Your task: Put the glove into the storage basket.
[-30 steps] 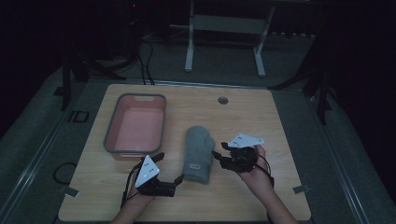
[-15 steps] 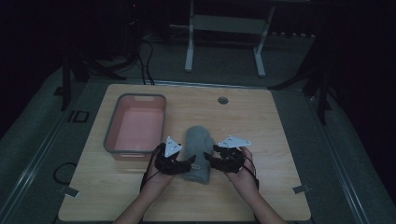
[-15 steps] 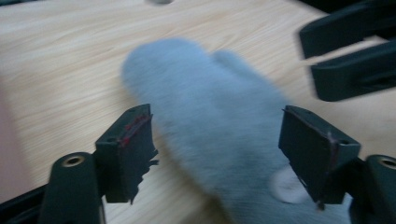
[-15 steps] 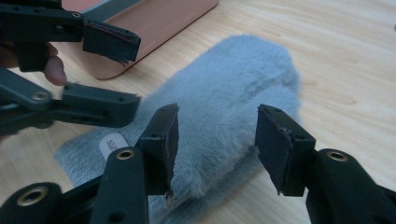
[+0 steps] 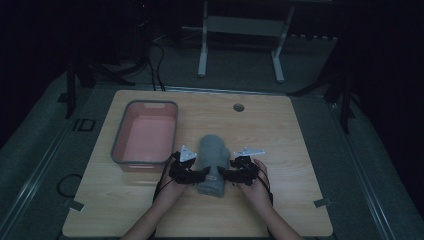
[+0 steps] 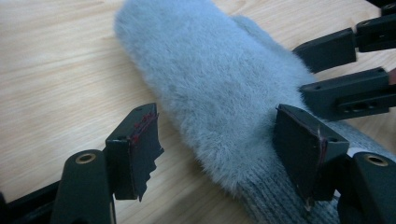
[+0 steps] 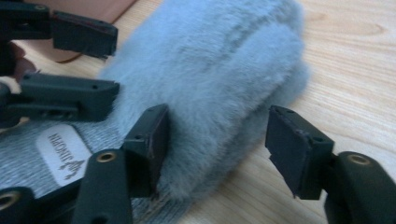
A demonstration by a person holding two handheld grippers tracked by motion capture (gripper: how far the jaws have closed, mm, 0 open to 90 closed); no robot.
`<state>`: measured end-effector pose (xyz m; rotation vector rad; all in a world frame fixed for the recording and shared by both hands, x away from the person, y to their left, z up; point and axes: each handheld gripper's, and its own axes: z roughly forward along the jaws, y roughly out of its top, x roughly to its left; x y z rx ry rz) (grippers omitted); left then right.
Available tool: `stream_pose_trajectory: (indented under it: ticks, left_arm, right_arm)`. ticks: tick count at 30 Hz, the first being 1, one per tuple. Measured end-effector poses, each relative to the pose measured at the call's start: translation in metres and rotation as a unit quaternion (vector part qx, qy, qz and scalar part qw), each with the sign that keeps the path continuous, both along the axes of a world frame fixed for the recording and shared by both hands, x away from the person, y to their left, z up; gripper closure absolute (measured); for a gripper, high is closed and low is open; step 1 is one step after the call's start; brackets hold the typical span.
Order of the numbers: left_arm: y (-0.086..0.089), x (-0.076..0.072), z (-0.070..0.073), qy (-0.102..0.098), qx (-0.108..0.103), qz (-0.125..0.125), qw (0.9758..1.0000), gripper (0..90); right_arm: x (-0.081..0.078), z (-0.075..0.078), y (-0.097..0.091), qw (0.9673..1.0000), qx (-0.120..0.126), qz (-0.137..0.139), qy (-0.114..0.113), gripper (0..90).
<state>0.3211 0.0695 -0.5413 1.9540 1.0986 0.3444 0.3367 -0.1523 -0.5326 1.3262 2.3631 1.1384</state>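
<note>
We see the grey fuzzy mitten (image 5: 213, 162) lying flat on the tabletop (image 5: 300, 150), cuff toward the person, just right of the pink tray (image 5: 145, 131), same spot as a second ago; it hasn't been lifted or shifted. What has changed: both tongs have closed in on its cuff end from either side. A second ago the left tongs (image 5: 202, 173) sit lower left, well off the mitten, and the right tongs (image 5: 223, 174) hover at its right edge; now both are down at the ribbed knit cuff (image 6: 275, 196), tips nearly facing each other. Left gripper view: its jaws have just been closing from wide, now part open and straddling the mitten's fuzzy edge, one jaw on bare wood, the other over the fur near the cuff, pads not clearly pressing. Right gripper view: jaws have just been opening, now part open around the opposite fuzzy edge by the sewn label (image 7: 63, 151), inner jaw brushing the fur, outer jaw clear over the wood. So nothing is gripped yet. We judge this as pre-grasp on both sides, likely a two-handed pick toward the tray; next comes the squeeze on both edges
</note>
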Motion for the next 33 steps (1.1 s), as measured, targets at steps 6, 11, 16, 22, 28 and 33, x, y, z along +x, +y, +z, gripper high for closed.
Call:
stream_pose_trajectory:
  ticks: [6,11,16,22,28,33]
  left_arm:
    - [-0.003,0.004,-0.006,0.019,-0.004,-0.004,0.9998,30.7]
    - [-0.004,0.011,-0.011,0.047,-0.018,-0.011,0.9987,31.0]
    - [-0.002,0.021,-0.017,0.089,-0.054,-0.044,0.9936,36.2]
    - [-0.008,0.019,-0.015,0.071,-0.046,-0.083,0.9930,59.9]
    - [-0.015,0.011,-0.008,0.019,0.004,-0.096,0.9952,76.7]
    - [-0.009,0.011,-0.003,0.019,-0.027,-0.098,0.9946,78.9]
  right_arm:
    - [0.004,-0.006,0.000,0.9997,0.003,-0.007,0.022,37.9]
    - [0.007,-0.011,-0.002,0.9986,0.027,-0.002,0.045,45.9]
    - [0.009,-0.014,-0.002,0.9969,0.046,0.009,0.063,58.7]
    - [0.010,-0.015,0.000,0.9967,0.042,0.023,0.066,71.2]
    - [0.003,-0.011,0.005,0.9993,0.013,0.027,0.025,80.9]
    - [0.000,-0.005,0.002,0.9992,0.022,0.029,0.019,82.2]
